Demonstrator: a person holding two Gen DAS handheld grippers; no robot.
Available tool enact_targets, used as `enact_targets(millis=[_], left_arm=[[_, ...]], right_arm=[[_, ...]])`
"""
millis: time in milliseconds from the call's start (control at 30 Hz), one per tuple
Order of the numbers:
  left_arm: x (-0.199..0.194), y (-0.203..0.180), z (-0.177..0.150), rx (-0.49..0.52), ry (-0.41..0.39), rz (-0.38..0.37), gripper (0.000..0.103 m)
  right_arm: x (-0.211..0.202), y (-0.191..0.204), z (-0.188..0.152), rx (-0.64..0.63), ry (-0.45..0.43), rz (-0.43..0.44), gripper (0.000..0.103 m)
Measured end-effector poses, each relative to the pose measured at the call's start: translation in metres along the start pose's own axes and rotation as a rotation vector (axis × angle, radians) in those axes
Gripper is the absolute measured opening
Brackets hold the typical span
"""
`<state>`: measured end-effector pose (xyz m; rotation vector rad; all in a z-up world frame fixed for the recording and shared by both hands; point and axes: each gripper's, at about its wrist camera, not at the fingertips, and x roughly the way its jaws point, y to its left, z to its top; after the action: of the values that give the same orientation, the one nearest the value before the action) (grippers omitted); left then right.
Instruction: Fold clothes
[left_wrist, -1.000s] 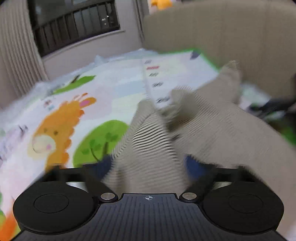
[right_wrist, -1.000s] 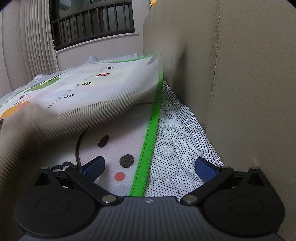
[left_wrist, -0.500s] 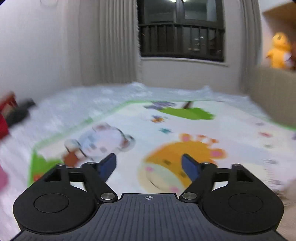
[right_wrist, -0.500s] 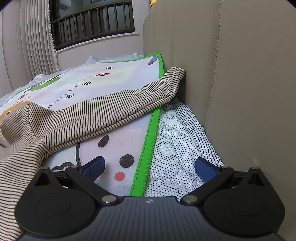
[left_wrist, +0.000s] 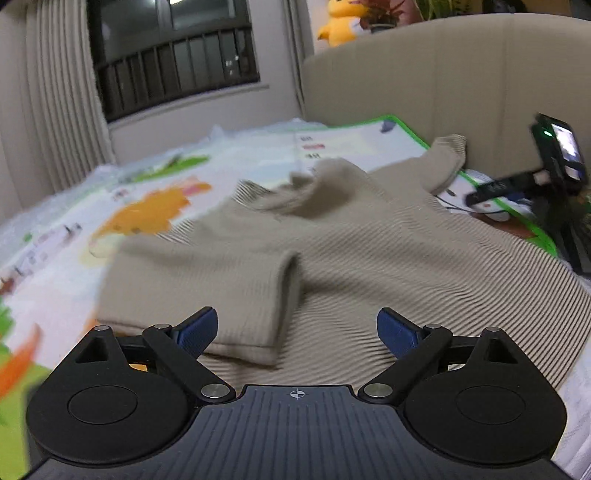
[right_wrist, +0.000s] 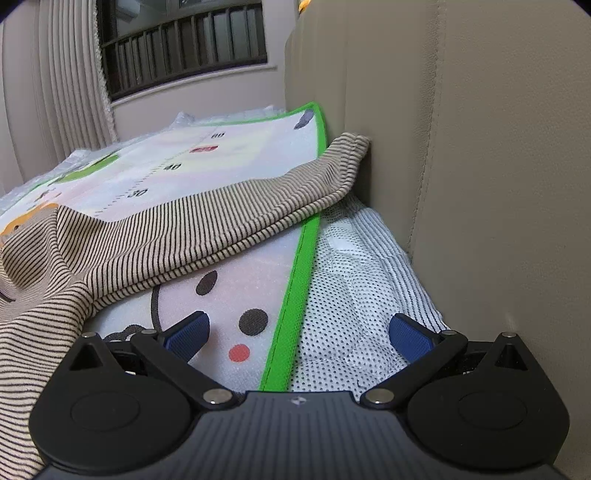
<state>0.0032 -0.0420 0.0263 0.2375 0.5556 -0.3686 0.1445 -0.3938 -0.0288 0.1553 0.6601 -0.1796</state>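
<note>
A beige sweater with thin dark stripes (left_wrist: 369, 251) lies spread on the cartoon play mat (left_wrist: 110, 206). One sleeve (left_wrist: 207, 280) is folded across its body. My left gripper (left_wrist: 297, 332) hovers just short of that sleeve, jaws opening, the cloth under them but not pinched. The other sleeve (right_wrist: 221, 221) stretches to the right, its cuff (right_wrist: 351, 144) against the padded wall. My right gripper (right_wrist: 297, 332) stands open over the mat's green edge (right_wrist: 295, 295), with nothing between its fingers.
A beige padded wall (right_wrist: 480, 147) closes the right side. A white dotted sheet (right_wrist: 351, 277) lies between it and the mat. A black device with a lit screen (left_wrist: 557, 155) stands at the right. Curtains (left_wrist: 48, 92) and a barred window (left_wrist: 173, 55) are behind.
The left gripper was shut on the sweater's cloth, let it go, swung off to the left and came back, jaws wide. The far sleeve settled flat. The right gripper has not moved.
</note>
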Motion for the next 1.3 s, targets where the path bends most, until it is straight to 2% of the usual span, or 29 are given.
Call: enact_targets(millis=[133, 200, 300, 367, 400, 433, 467, 500, 533, 600, 667, 833, 933, 1000, 1167, 1267, 1300], left_arm=[[0.007, 0.002, 0.01, -0.032, -0.035, 0.03, 0.097], [0.016, 0.009, 0.017, -0.057, -0.038, 0.04, 0.098], [0.039, 0.017, 0.023, -0.023, -0.028, 0.134, 0.096], [0.048, 0.026, 0.02, -0.027, 0.025, 0.137, 0.058], [0.052, 0.032, 0.018, -0.047, 0.06, 0.124, 0.034], [0.052, 0.039, 0.017, -0.063, 0.075, 0.123, 0.02], [0.05, 0.046, 0.017, -0.075, 0.076, 0.129, 0.016], [0.048, 0.052, 0.017, -0.074, 0.076, 0.137, 0.015], [0.043, 0.057, 0.019, -0.061, 0.074, 0.148, 0.014], [0.031, 0.066, 0.027, -0.036, 0.061, 0.17, 0.013], [0.016, 0.076, 0.045, -0.034, 0.036, 0.185, 0.012], [-0.021, 0.094, 0.125, -0.112, -0.067, 0.19, 0.011], [-0.035, 0.084, 0.181, -0.103, -0.149, 0.192, 0.011], [-0.034, 0.065, 0.214, -0.074, -0.194, 0.19, 0.011], [-0.003, -0.001, 0.269, -0.06, -0.216, 0.059, 0.011], [0.025, -0.043, 0.279, -0.039, -0.177, -0.007, 0.014], [0.034, -0.055, 0.28, -0.043, -0.161, -0.034, 0.021]], right_arm=[[-0.011, -0.001, 0.022, 0.001, 0.043, 0.055, 0.103], [-0.056, 0.011, 0.028, -0.017, -0.09, 0.106, 0.103], [-0.099, 0.046, 0.021, -0.042, -0.16, 0.293, 0.103], [-0.086, 0.07, 0.005, -0.018, -0.07, 0.383, 0.103], [-0.08, 0.083, -0.003, -0.005, -0.024, 0.428, 0.103], [-0.073, 0.095, -0.011, 0.007, 0.021, 0.472, 0.103], [-0.067, 0.107, -0.019, 0.021, 0.068, 0.516, 0.103], [-0.051, 0.109, -0.028, 0.079, 0.134, 0.551, 0.103], [-0.043, 0.109, -0.037, 0.119, 0.132, 0.558, 0.103], [-0.05, 0.103, -0.042, 0.106, 0.057, 0.589, 0.103], [-0.048, 0.095, -0.039, 0.119, 0.102, 0.625, 0.103], [-0.045, 0.073, -0.037, 0.127, 0.136, 0.732, 0.103], [-0.066, 0.063, -0.031, 0.054, 0.012, 0.589, 0.103], [-0.079, 0.055, -0.034, -0.05, -0.099, 0.378, 0.103], [-0.064, 0.022, -0.048, -0.022, -0.024, 0.146, 0.103], [-0.063, 0.022, -0.046, -0.005, -0.028, 0.174, 0.103], [-0.061, 0.026, -0.046, -0.021, -0.021, 0.17, 0.103]])
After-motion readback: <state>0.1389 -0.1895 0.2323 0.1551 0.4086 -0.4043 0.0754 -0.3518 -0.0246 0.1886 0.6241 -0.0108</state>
